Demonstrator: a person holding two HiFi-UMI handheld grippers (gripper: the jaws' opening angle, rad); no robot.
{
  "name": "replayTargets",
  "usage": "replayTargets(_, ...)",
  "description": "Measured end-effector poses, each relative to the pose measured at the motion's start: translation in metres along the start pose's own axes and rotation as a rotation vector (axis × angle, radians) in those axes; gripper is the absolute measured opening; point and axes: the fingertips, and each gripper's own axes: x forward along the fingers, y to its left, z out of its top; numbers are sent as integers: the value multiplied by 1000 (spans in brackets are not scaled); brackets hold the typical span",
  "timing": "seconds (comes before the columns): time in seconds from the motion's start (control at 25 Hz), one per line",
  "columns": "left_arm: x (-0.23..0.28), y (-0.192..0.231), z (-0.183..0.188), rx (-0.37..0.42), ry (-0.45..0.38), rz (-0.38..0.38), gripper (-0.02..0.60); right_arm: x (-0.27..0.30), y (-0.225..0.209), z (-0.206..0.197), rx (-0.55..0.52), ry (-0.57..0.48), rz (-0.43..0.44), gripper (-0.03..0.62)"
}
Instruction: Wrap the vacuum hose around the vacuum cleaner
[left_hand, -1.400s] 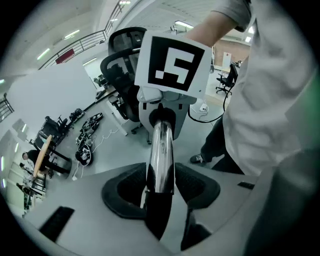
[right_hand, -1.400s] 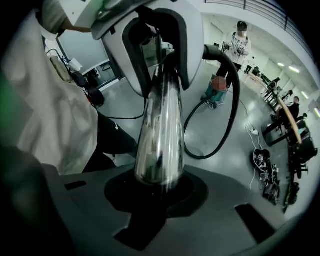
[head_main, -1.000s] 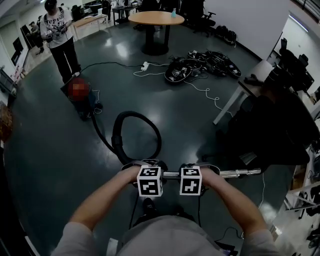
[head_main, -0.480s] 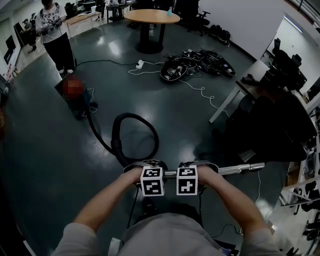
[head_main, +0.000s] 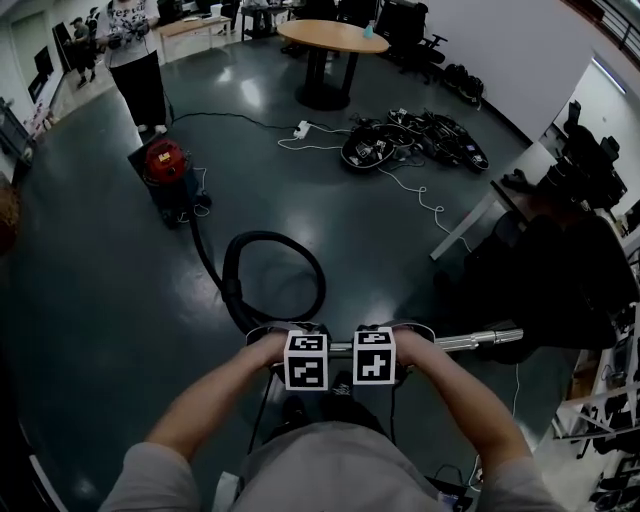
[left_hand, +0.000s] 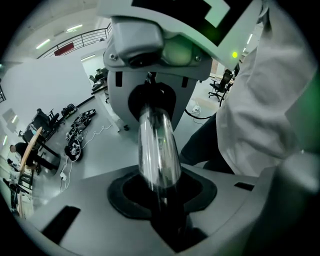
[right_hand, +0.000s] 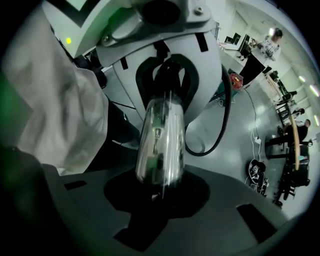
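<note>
A red vacuum cleaner (head_main: 165, 165) stands on the dark floor at the far left. Its black hose (head_main: 275, 240) curls in a loop from it toward me. The chrome wand tube (head_main: 470, 343) lies level in front of my body. My left gripper (head_main: 300, 345) and right gripper (head_main: 378, 343) hold it side by side. In the left gripper view the tube (left_hand: 157, 150) runs into the notch of the left gripper (left_hand: 162, 200), whose jaws have just been closing on it. In the right gripper view the right gripper (right_hand: 157, 195) is shut on the tube (right_hand: 161, 140), with the hose (right_hand: 225, 120) behind.
A person (head_main: 135, 50) stands behind the vacuum cleaner. A round table (head_main: 333, 38) is at the back, and a pile of cables and gear (head_main: 410, 140) with a white power strip (head_main: 300, 130) lies beyond the hose loop. A desk (head_main: 510, 190) stands at the right.
The whole head view has shifted, and the vacuum cleaner and hose loop now sit a little further right. Both grippers still hold the tube level in front of the body.
</note>
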Motion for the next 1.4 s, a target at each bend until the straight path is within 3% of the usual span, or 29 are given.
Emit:
replayTargets(0.16,-7,-2,-1,-25,42,2,130,-4,4,7,-26,-59,27,89)
replayTargets(0.24,-7,-2,-4,-44,69,11,130,-6,3,10,-32,-97,0,111)
replayTargets(0.32,-7,0,-11,-67,92,24,123,-10,-2,10,-38,-112,-55,181)
replayTargets(0.44,-5,-2,-20,-98,101,23,121,-19,-10,7,-50,-126,-149,221)
replayTargets(0.68,1,9,-21,-210,69,22,121,-45,-29,-18,-49,-123,-343,227)
replayTargets(0.8,3,15,-28,-246,71,40,121,-76,-35,-25,65,-235,-418,227)
replayTargets(1.04,3,22,-42,-302,62,77,121,-126,-42,-37,477,-611,-449,225)
replayTargets(1.2,2,24,-42,-343,25,101,121,-123,-34,-42,632,-730,-391,223)
replayTargets(1.28,2,27,-43,-369,7,119,121,-118,-33,-42,719,-795,-358,168)
replayTargets(1.4,4,34,-43,-414,-18,142,121,-107,-37,-43,836,-869,-312,163)
